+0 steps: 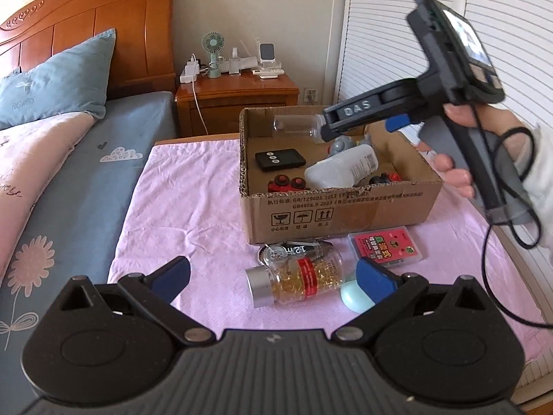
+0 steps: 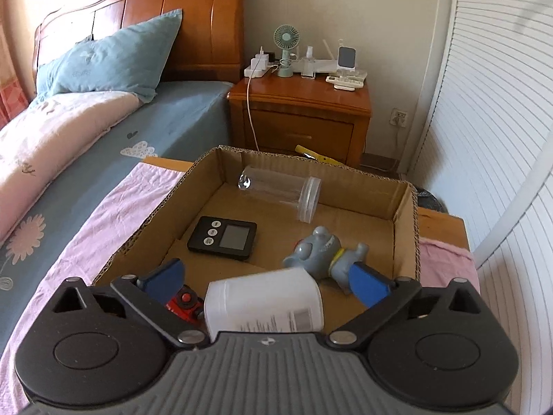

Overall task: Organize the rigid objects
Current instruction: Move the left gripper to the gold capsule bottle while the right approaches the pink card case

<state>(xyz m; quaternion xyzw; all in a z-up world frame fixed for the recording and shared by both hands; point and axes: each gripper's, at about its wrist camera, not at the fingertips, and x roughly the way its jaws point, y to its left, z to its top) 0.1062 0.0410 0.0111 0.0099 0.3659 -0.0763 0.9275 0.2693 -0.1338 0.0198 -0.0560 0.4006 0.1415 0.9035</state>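
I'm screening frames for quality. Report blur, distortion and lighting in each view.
Left wrist view: fisheye bends the louvred doors; soft daylight, the cardboard box print readable, no obvious motion blur. Right wrist view: same curvature, dark corner vignetting; the white bottle between the open right tool looks smeared, its label unreadable.

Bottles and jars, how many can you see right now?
3. A clear jar lies at the box's back, a white bottle lies near its front, and a capsule bottle lies on the pink cloth outside. Others may be hidden.
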